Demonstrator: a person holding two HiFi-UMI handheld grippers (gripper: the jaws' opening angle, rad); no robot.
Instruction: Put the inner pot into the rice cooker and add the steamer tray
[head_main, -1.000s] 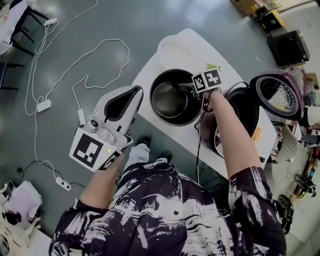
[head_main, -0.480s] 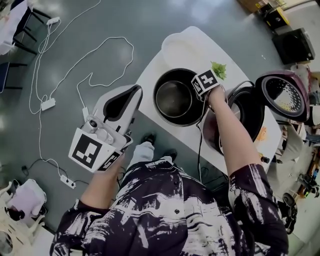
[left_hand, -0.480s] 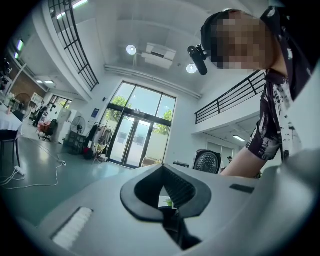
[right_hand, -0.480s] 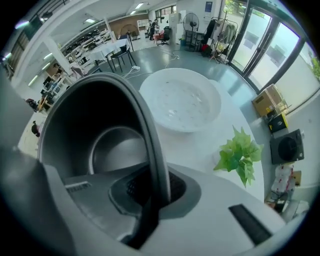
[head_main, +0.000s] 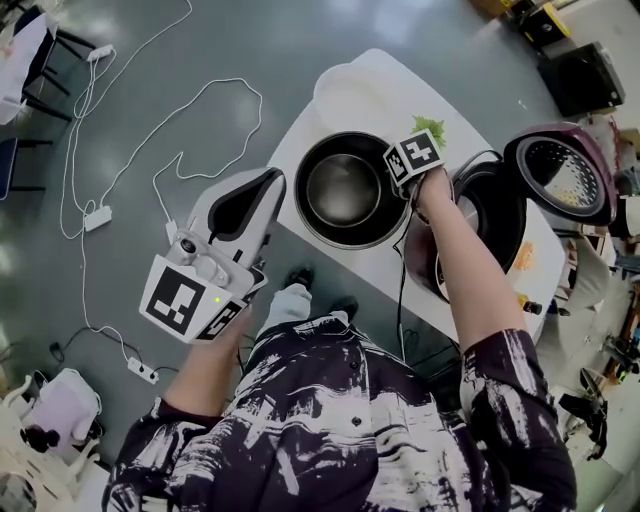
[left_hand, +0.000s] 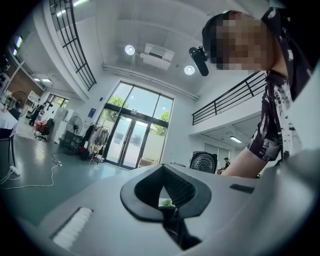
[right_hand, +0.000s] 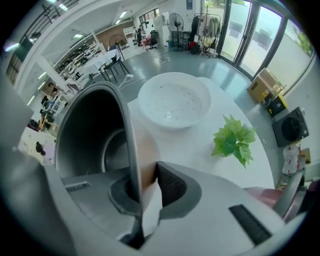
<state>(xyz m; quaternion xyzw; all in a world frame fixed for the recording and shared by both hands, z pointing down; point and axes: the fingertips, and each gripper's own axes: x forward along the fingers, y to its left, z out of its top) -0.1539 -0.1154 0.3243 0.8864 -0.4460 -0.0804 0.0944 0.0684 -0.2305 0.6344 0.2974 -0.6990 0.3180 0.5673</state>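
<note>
The dark metal inner pot (head_main: 340, 190) stands on the white table (head_main: 296, 145), left of the open rice cooker (head_main: 492, 228). My right gripper (head_main: 404, 182) points steeply down at the pot's right rim. In the right gripper view its jaws (right_hand: 142, 186) are shut on the thin pot wall (right_hand: 95, 135). The white steamer tray (head_main: 350, 92) (right_hand: 174, 100) sits on the table beyond the pot. My left gripper (head_main: 266, 188) (left_hand: 163, 169) hovers level off the table's left side, shut and holding nothing.
The cooker's lid (head_main: 562, 178) stands open at the right. A small green plant (head_main: 430, 128) (right_hand: 234, 139) lies between the tray and the cooker. White cables (head_main: 150, 130) trail over the grey floor at left. Boxes and gear crowd the right edge.
My right hand has shifted slightly along the pot's right rim, toward the cooker. The left gripper has stayed where it was.
</note>
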